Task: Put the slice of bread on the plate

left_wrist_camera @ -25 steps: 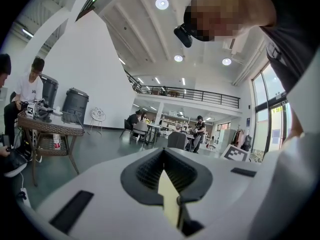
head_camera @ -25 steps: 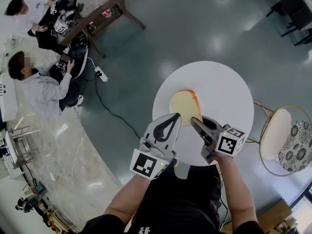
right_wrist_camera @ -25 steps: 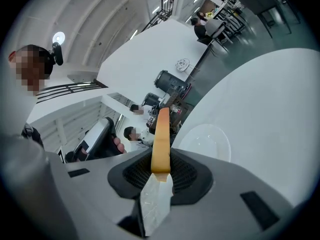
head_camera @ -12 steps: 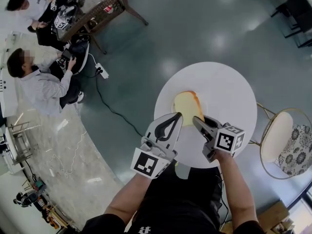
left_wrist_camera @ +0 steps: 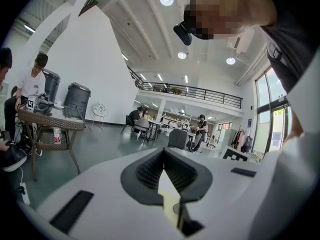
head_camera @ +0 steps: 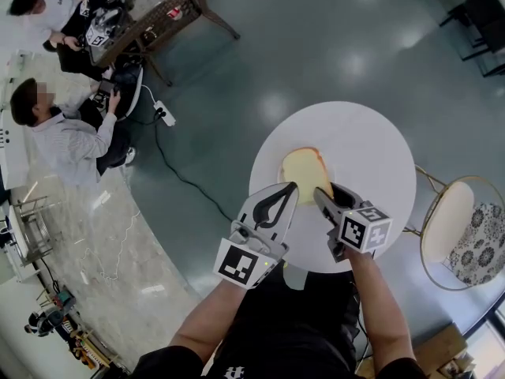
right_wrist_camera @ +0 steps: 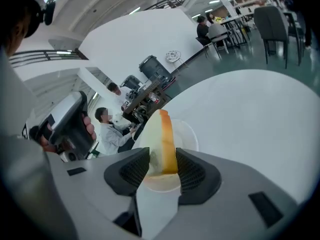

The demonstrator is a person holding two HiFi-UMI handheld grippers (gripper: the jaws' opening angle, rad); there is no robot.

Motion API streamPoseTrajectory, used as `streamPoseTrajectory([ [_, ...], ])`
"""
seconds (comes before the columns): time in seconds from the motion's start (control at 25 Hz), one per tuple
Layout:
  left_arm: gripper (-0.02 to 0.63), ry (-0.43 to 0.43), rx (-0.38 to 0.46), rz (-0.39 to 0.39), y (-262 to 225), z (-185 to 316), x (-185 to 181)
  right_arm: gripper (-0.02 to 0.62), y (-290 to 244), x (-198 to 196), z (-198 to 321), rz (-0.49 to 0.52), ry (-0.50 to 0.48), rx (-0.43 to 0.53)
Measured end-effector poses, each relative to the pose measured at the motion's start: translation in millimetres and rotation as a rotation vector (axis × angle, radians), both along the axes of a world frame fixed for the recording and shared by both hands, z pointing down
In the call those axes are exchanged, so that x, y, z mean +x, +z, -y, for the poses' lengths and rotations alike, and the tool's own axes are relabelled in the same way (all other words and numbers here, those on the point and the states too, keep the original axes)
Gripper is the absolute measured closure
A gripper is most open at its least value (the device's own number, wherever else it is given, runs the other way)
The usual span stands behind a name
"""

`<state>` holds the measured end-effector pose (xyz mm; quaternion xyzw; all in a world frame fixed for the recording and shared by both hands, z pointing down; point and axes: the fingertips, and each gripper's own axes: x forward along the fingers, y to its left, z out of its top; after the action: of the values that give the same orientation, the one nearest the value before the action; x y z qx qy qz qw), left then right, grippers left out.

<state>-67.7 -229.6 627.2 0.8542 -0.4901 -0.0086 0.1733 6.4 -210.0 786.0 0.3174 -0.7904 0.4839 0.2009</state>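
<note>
— Polished grey-green floor all round, and one round white table in the middle of it. Where does the pale slice of bread with the golden crust sit against the jaws?

— Right between those of the right gripper. In the right gripper view it stands on edge, crust to the right and white crumb to the left. Its long axis runs straight away along the jaws. Under it lies the small round white plate.

— Gripped?

— Not by my reading. The jaws have just been opening, and they stand slack on either side with the slice between them. On the crust side the gap is so thin that I cannot rule out a light touch.

— Is it down on the plate?

— Its lower edge seems to rest there, though the jaws hide the near end. In the head view the plate hardly shows against the white tabletop.

— And the other hand?

— The left gripper hovers just beside the slice, on its left, jaws closed tip to tip with nothing in them. The right one is plainly the nearer, with the bread dead ahead.

— So the next move?

— I judge it a straight draw back along that long axis, so neither jaw drags the slice off the plate. Standing on edge, it may tip flat either way once freed.
</note>
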Motion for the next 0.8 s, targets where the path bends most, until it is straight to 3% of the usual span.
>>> streamPoseTrajectory([
  [0.24, 0.6, 0.004, 0.001, -0.001, -3, 1, -1, 0.428, 8, 7, 3, -0.109, 0.015, 0.02],
  [0.6, 0.6, 0.011, -0.01, 0.001, -3, 2, 0, 0.407, 8, 15, 8, -0.139, 0.07, 0.033],
  [0.8, 0.6, 0.012, -0.018, 0.024, -11, -4, 6, 0.407, -20, 20, 10, -0.145, 0.074, 0.108],
])
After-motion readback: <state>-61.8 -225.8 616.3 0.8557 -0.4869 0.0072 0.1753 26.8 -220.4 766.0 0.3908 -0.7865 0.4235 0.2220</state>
